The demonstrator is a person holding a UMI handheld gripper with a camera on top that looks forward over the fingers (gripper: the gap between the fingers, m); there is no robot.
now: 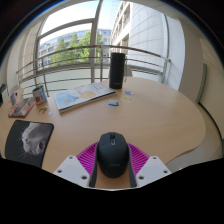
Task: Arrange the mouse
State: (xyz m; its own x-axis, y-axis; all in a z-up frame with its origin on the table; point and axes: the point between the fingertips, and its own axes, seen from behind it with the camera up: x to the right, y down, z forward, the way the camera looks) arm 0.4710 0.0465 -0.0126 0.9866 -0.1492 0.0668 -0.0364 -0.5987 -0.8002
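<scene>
A black computer mouse (112, 153) sits between my gripper's (112, 150) two fingers, its front pointing away from me. Both magenta pads (87, 155) press against its sides, so the gripper is shut on it. The mouse is over the near part of the round wooden table (170, 115). I cannot tell whether it rests on the table or is lifted. A dark mouse mat (30, 138) with a pale grey picture lies on the table, to the left of the fingers.
A black cylinder (117, 70) stands at the table's far edge by the window. An open booklet (82, 96) lies at the middle left, with small items (128, 95) near it. A few objects (22, 104) stand at the far left.
</scene>
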